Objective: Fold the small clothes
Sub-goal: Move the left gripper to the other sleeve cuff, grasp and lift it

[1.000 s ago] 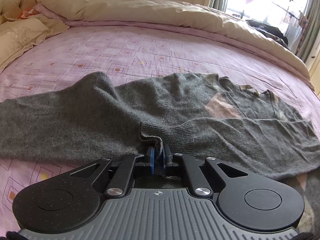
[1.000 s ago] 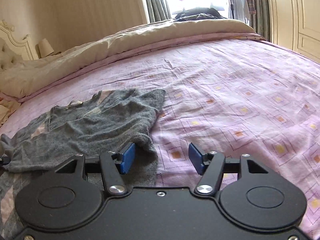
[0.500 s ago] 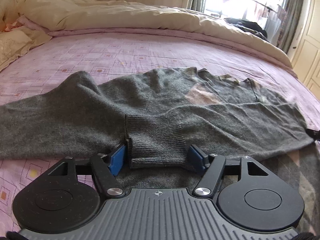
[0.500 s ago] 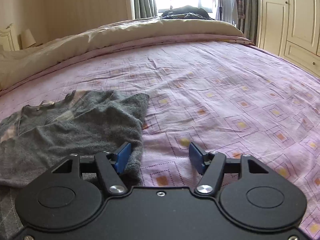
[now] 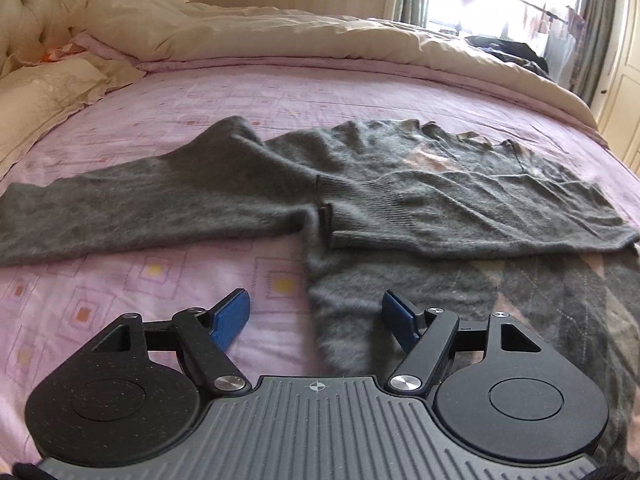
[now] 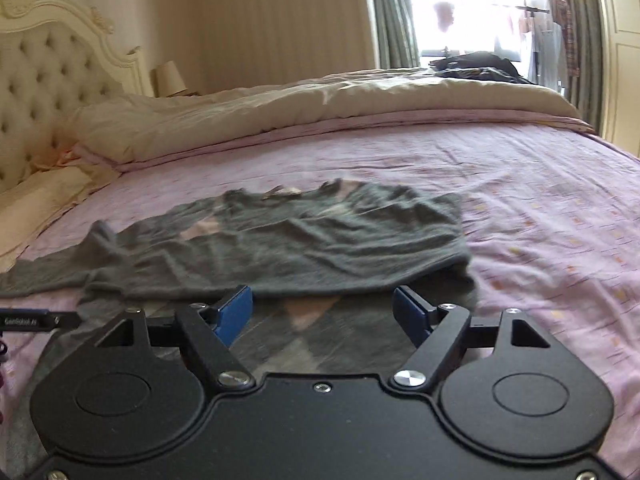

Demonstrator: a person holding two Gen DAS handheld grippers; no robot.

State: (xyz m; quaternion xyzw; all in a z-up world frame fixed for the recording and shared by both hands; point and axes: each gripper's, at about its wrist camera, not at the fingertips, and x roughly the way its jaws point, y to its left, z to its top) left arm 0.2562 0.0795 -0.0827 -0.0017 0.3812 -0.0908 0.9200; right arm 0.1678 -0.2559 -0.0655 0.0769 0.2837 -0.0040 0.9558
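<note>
A grey knit sweater (image 5: 460, 196) with pink argyle lies on the pink bedspread (image 5: 180, 280). Its right sleeve is folded across the chest, with the ribbed cuff (image 5: 332, 220) near the middle. Its left sleeve (image 5: 120, 208) stretches out to the left. My left gripper (image 5: 316, 320) is open and empty, low over the sweater's lower left edge. In the right wrist view the sweater (image 6: 320, 240) lies just ahead of my right gripper (image 6: 322, 312), which is open and empty above the sweater's lower body.
A cream duvet (image 5: 300, 36) is bunched along the far side of the bed. Pillows (image 5: 48, 92) and a tufted headboard (image 6: 44, 80) are at the left. Dark clothes (image 6: 480, 68) lie at the far right by the window.
My left gripper opened, let go of the sleeve cuff and drew back toward the hem. My right gripper stayed open and swung left, so it now faces the sweater.
</note>
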